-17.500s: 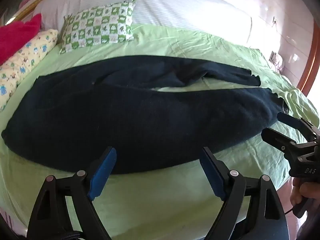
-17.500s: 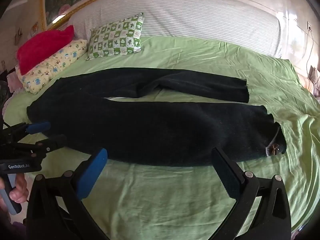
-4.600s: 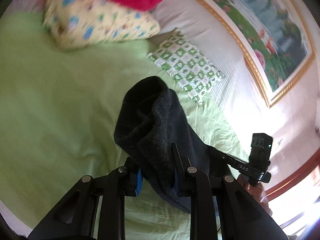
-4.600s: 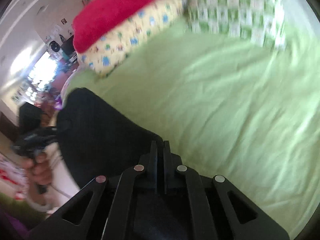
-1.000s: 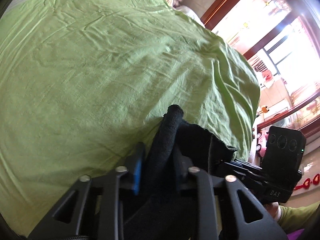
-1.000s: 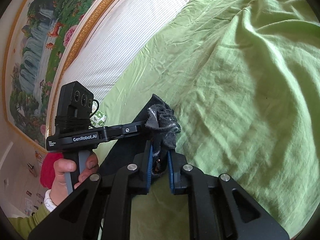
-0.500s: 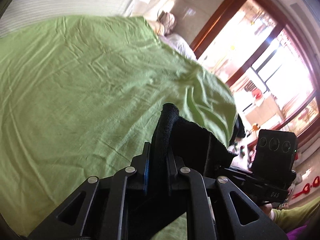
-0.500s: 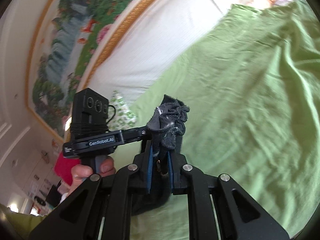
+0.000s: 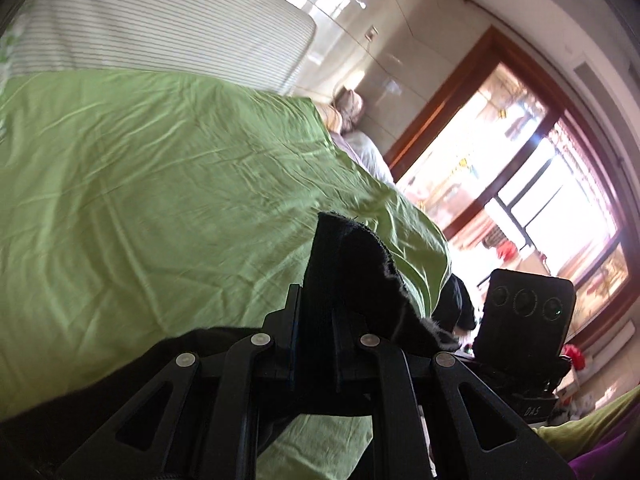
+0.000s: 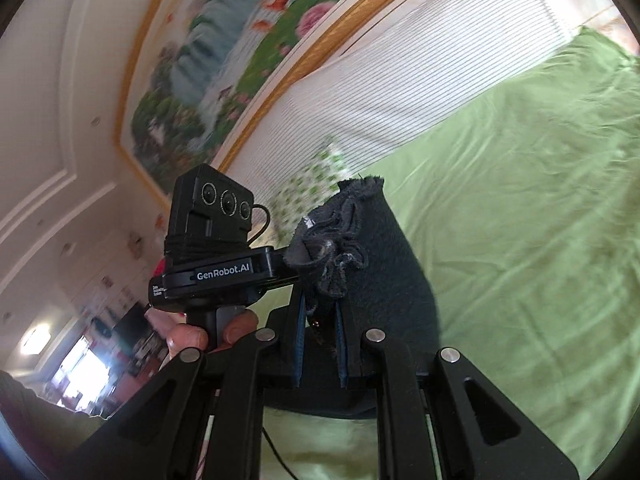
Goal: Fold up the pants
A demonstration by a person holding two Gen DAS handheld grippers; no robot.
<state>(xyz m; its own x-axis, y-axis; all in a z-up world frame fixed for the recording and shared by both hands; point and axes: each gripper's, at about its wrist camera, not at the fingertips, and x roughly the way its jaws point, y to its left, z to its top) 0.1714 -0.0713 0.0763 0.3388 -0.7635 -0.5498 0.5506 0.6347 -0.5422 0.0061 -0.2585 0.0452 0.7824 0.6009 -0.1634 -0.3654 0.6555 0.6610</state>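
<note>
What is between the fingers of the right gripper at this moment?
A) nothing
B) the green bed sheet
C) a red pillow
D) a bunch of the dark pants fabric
D: in the right wrist view the right gripper is shut on a bunched edge of the dark pants, lifted above the green sheet.

A green sheet (image 9: 168, 184) covers the bed below a striped headboard (image 10: 404, 76) and a gold-framed painting (image 10: 240, 48).
</note>
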